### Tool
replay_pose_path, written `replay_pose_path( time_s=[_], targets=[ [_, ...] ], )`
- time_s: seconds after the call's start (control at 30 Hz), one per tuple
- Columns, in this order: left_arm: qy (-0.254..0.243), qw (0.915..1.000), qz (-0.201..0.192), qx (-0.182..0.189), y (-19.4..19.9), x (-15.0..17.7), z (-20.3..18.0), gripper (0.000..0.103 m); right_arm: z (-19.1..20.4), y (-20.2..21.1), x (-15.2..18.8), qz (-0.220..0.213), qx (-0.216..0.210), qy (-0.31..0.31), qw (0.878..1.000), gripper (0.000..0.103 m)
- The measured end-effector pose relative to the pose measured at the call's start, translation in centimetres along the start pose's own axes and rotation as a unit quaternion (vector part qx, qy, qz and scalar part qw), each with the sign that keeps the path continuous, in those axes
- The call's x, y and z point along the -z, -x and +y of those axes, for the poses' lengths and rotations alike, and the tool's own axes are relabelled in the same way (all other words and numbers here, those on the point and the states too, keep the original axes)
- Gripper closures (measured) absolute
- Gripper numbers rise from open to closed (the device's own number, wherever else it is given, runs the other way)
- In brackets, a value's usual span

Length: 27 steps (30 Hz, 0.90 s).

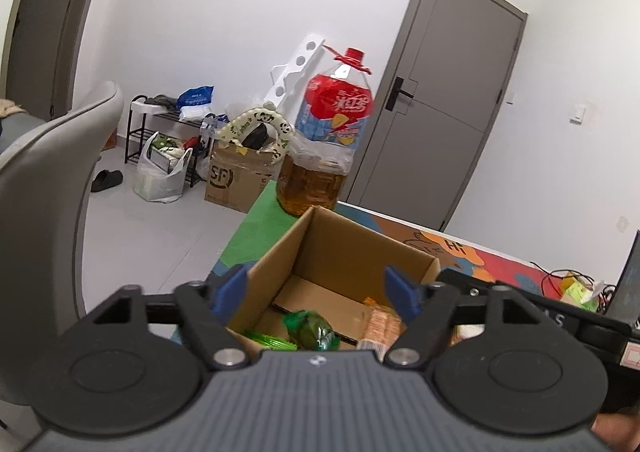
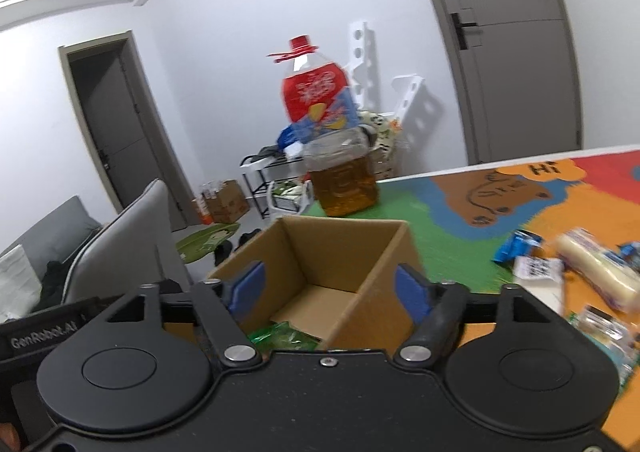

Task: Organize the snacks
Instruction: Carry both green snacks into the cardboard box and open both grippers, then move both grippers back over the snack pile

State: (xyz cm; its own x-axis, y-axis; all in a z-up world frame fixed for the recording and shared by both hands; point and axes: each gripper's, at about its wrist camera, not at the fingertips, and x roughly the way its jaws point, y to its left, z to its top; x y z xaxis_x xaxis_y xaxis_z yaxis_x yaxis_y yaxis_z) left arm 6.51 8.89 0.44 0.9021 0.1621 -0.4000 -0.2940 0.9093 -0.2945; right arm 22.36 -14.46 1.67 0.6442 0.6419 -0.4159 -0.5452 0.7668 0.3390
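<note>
Both pairs of tongs hang over the open cardboard box with nothing between their blue pads. The left tongs stand wide apart above the box's near end, and so do the right tongs. The box sits on the bench, on the green part of its colourful mat, close to the bench's left edge. Just behind it, towards the far left corner, stands a large oil bottle with a red cap; a narrow strip of green mat shows between bottle and box.

Inside the box, at its near end, lie a green wrapped snack, a flat green packet beside it and an orange wrapped bar against the right wall. The far half of the box floor is bare cardboard.

The left wrist view shows the floor beyond the bench's left edge: a grey chair back close in, then open floor, and against the wall a brown carton, a white plastic bag and a black rack. Part of the right tool's black body crosses that view at the right.

Only the right wrist view shows the snacks still outside the box: on the orange area to the right lie a pale long packet, a blue wrapper, a white printed packet and blurred clear packets near the front edge. Green mat lies open between these and the box's right wall.
</note>
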Motion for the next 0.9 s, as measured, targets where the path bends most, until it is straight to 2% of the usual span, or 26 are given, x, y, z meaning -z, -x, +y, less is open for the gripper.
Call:
replay_pose_path(
  time_s=[0.13,0.3,0.5,0.67,0.9],
  targets=[
    [-0.015,0.9999,0.004,-0.002,0.2,0.3,-1.5,0.020,-1.4,1.7,0.5,-0.009,0.016,-0.010,1.000,0.014],
    [-0.027,0.9995,0.006,0.015,0.7,0.7,-3.5,0.014,-3.1,3.3,0.8,-0.017,0.026,-0.022,0.999,0.009],
    [-0.043,0.9986,0.015,0.026,0.9,1.0,-6.1,0.013,-5.1,6.0,0.3,-0.037,0.037,-0.032,0.998,0.000],
    [-0.062,0.9974,0.014,0.034,1.4,1.5,-8.2,0.009,-7.1,8.4,0.1,-0.058,0.051,-0.049,0.996,0.000],
    [-0.076,0.9958,0.022,0.046,1.0,2.2,-10.5,0.008,-9.9,10.5,0.7,-0.067,0.071,-0.067,0.993,0.000]
  ],
)
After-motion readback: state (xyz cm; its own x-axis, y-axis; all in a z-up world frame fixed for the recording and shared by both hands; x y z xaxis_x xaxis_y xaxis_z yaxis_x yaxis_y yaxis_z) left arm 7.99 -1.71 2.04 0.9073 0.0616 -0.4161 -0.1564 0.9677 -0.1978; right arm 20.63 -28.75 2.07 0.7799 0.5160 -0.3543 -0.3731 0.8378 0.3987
